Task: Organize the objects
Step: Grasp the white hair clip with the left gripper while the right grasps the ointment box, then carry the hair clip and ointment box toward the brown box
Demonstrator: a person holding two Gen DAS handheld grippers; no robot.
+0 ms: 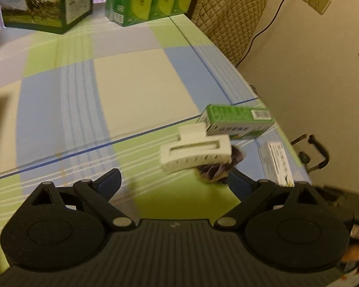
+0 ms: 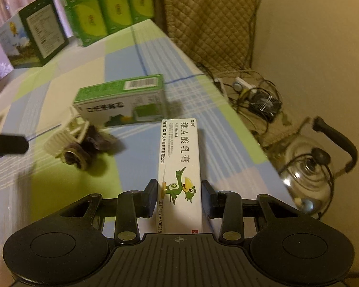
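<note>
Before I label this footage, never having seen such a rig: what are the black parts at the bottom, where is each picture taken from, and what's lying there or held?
Each picture comes from a camera on a hand-held gripper, looking along its jaws. The left gripper is open and empty above the checked green-and-blue tablecloth. The right gripper is closed around a long white ointment box with a green bird. On the cloth lie a cream plastic hair claw over a dark purple scrunchie, and a small green-and-white carton.

left tool (image 1: 174, 181) spread wide, white hair clip (image 1: 195, 151) ahead
</note>
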